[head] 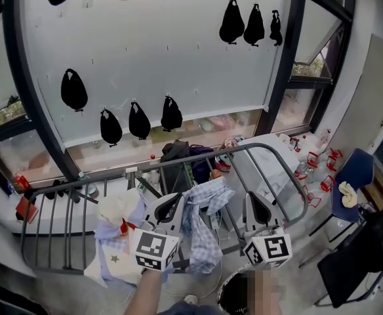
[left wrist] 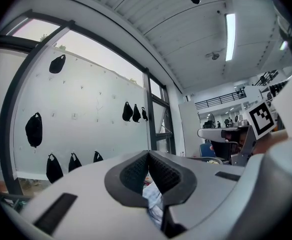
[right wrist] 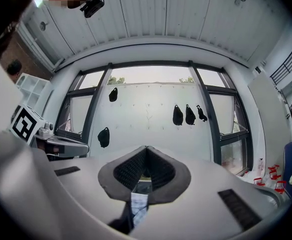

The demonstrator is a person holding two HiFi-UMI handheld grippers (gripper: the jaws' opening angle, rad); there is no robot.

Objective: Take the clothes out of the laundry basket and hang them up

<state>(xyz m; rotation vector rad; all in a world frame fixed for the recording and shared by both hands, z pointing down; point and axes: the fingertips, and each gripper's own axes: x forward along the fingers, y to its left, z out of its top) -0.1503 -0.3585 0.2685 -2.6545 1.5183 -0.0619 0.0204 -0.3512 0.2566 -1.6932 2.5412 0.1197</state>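
Checked garment [head: 203, 231] hangs over drying rack [head: 280, 159], slung between both grippers; left gripper [head: 174, 202] at garment's 11 o'clock, jaws clamped on its fabric; right gripper [head: 254, 201] at 2 o'clock, jaws likewise pinching it.

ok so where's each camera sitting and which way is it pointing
Head view: on the person's head, looking steeply down at the drying rack; left claw, right claw and a forearm show.
Left gripper view: on the left claw, facing level toward the white panel; its shut jaws pinch the checked shirt.
Right gripper view: on the right claw, same facing, also pinching the shirt.
Shared: both gripper views see the hanging black bags.
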